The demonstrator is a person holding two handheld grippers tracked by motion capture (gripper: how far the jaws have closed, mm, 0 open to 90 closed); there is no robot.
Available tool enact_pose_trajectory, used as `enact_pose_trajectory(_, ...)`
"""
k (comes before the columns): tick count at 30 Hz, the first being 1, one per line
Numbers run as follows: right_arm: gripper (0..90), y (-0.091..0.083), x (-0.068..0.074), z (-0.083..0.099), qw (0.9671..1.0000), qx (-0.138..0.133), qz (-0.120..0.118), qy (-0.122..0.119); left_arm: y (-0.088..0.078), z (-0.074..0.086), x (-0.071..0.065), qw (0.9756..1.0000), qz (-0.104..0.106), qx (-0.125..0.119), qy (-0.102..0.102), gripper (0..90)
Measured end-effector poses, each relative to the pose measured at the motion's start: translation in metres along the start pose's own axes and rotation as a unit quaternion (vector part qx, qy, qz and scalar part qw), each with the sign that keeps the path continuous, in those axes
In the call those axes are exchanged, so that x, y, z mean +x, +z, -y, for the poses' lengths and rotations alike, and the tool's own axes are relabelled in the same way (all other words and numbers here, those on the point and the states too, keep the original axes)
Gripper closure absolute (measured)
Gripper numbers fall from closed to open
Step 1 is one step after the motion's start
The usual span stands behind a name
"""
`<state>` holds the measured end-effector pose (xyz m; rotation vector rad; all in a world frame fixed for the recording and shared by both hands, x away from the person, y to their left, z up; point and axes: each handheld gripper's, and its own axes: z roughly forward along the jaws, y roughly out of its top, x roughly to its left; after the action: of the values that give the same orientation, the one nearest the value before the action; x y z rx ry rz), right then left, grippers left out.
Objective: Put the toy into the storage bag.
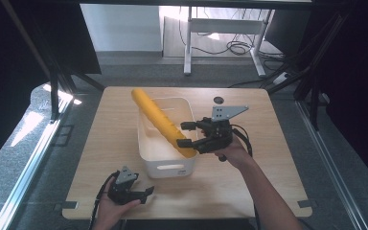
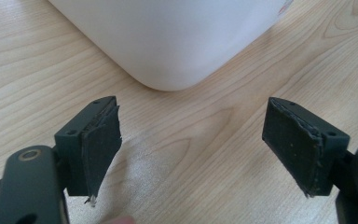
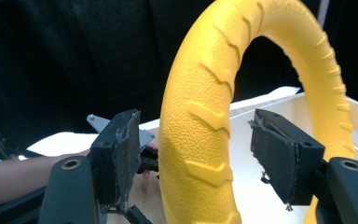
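A big yellow ring with raised tread marks (image 1: pixel 159 118) stands on edge in a white plastic bin (image 1: pixel 165 168) at the table's middle, leaning up over the bin's far left rim. My right gripper (image 1: pixel 181 134) is open, its jaws on either side of the ring's lower near part. In the right gripper view the ring (image 3: pixel 200 140) rises between the two pads with a gap on each side, and the bin's inner wall (image 3: pixel 247 177) lies behind it. Near the table's front left, my left gripper (image 1: pixel 147 194) is open and holds nothing. Its jaws (image 2: pixel 196 149) point at the bin's rounded corner (image 2: pixel 168 42).
The wooden table (image 1: pixel 263 158) has bare surface left, right and in front of the bin. A small dark round hole (image 1: pixel 218 100) sits at its far edge. Black frame posts stand at both sides, and a white desk frame (image 1: pixel 188 43) farther back.
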<state>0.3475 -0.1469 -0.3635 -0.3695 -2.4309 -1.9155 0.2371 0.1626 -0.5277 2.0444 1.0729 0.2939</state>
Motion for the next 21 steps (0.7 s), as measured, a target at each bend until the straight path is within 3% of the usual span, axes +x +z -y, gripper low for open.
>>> enact_pose_trajectory(5, 33.2, -0.014, 0.001, 0.006, 0.9998, -0.007, 0.017, 0.003, -0.002, 0.001, 0.0, 1.0, -0.001, -0.002, 0.001, 19.6)
enact_pose_trajectory(13, 34.0, -0.046, -0.004, 0.032, 0.9973, -0.009, 0.072, 0.015, -0.003, 0.002, 0.001, 1.0, 0.002, -0.003, 0.002, 19.6)
enact_pose_trajectory(21, 34.2, -0.075, -0.013, 0.071, 0.9879, 0.012, 0.152, 0.031, -0.002, 0.002, 0.0, 1.0, 0.001, -0.002, 0.003, 19.6)
